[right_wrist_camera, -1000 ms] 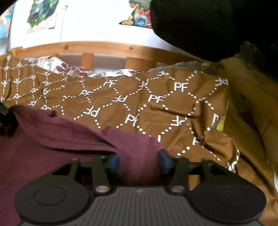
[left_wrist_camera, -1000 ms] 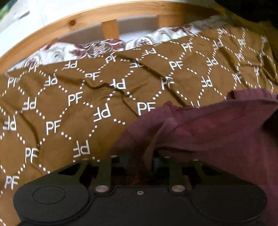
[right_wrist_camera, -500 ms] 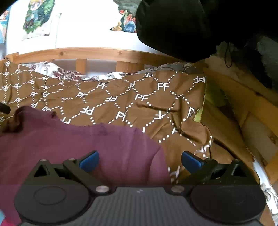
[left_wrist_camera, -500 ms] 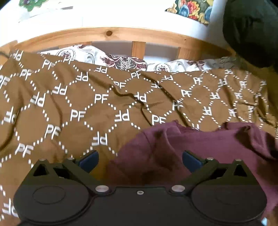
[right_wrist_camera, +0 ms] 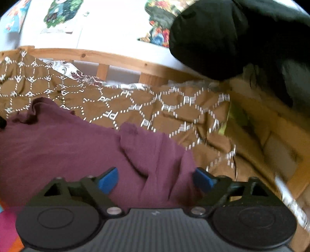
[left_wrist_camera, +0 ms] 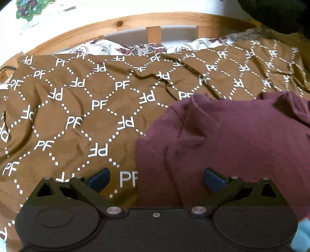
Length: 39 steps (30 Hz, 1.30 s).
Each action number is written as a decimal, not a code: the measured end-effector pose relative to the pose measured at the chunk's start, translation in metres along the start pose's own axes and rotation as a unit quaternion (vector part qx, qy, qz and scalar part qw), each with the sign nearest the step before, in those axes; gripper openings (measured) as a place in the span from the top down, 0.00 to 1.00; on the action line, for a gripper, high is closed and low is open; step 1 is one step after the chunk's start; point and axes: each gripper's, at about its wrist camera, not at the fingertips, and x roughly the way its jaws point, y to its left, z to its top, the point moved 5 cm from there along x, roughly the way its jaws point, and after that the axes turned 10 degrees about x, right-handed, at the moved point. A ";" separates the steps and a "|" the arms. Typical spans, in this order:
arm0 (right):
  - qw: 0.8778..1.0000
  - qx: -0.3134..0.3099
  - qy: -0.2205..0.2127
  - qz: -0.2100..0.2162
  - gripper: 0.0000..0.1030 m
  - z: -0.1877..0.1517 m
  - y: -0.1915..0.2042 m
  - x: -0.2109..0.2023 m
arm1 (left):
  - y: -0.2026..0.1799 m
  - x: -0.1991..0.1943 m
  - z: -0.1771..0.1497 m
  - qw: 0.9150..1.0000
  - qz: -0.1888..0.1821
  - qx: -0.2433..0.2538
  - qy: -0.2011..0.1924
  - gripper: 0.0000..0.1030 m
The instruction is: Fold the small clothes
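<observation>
so the left gripper (left_wrist_camera: 156, 179) has its jaws spread wide with nothing pinched, they've just been opening up; the left blue pad (left_wrist_camera: 99, 178) sits over the brown cover and the right one is over the edge of the maroon garment (left_wrist_camera: 232, 139), neither pressing on it. The right gripper (right_wrist_camera: 155, 179) is also open, though its jaws have just been coming in a little, and the maroon cloth lies loose between the pads in a couple of soft folds, not clamped. The garment itself lies rumpled on the brown PF-print bedcover (left_wrist_camera: 87, 116), filling the lower right of the left wrist view and the lower left of the right wrist view, with bunched edges along its top side. Further out, a floral pillow or sheet (left_wrist_camera: 135, 47) peeks out along the upper edge of the cover, right against the wooden bed rail (left_wrist_camera: 120, 24) that curves across the top of both frames. Above that is a white wall with colourful pictures (right_wrist_camera: 58, 15) stuck on it. A big black shape (right_wrist_camera: 222, 38) fills the upper right of the right wrist view, can't tell what it is. No real containers anywhere, the bed is what's holding everything
</observation>
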 end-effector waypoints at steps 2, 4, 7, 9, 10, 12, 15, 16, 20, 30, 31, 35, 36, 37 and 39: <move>1.000 -0.014 -0.015 0.005 0.26 0.002 0.005 0.004 | -0.002 0.007 0.005 1.000 0.008 0.001 0.005 0.01; 0.999 -0.025 -0.019 0.008 0.33 -0.001 0.009 0.009 | -0.006 0.015 0.009 1.000 0.009 0.005 0.012 0.01; 0.999 -0.045 -0.019 0.015 0.57 -0.006 0.014 0.016 | -0.010 0.029 0.011 1.000 -0.008 0.005 0.024 0.03; 0.999 -0.044 -0.021 0.020 0.75 -0.010 0.012 0.017 | -0.008 0.036 0.012 1.000 -0.006 -0.001 0.024 0.04; 0.999 -0.038 -0.019 0.021 0.86 -0.011 0.009 0.018 | -0.007 0.039 0.014 1.000 -0.003 -0.005 0.022 0.05; 0.999 -0.019 -0.019 0.024 0.94 -0.010 0.003 0.019 | -0.003 0.043 0.017 1.000 0.006 -0.012 0.018 0.09; 0.999 0.022 -0.024 0.031 0.95 -0.003 -0.011 0.015 | 0.007 0.047 0.024 0.999 0.013 -0.031 0.014 0.10; 0.999 0.033 -0.023 0.029 0.95 -0.001 -0.016 0.014 | 0.011 0.049 0.025 0.999 0.011 -0.044 0.014 0.10; 0.997 0.071 -0.017 0.020 1.00 0.007 -0.035 0.011 | 0.031 0.054 0.026 0.994 0.019 -0.102 0.017 0.10; 0.995 0.096 0.004 0.015 0.97 0.002 -0.048 0.016 | 0.032 0.063 0.021 0.991 0.048 -0.117 0.040 0.09; 0.995 0.098 0.002 0.016 0.96 0.002 -0.048 0.015 | 0.031 0.062 0.021 0.991 0.052 -0.116 0.039 0.09; 0.995 0.100 -0.014 0.018 0.59 0.005 -0.047 0.008 | 0.030 0.045 0.016 0.991 0.049 -0.122 0.032 0.05; 0.995 0.098 -0.017 0.021 0.55 0.006 -0.045 0.006 | 0.029 0.039 0.014 0.991 0.049 -0.122 0.029 0.03; 0.995 0.097 -0.018 0.024 0.49 0.007 -0.044 0.006 | 0.027 0.033 0.011 0.991 0.051 -0.120 0.025 0.03; 0.995 0.092 -0.016 0.033 0.40 0.007 -0.039 0.004 | 0.024 0.020 0.005 0.991 0.066 -0.112 0.019 0.01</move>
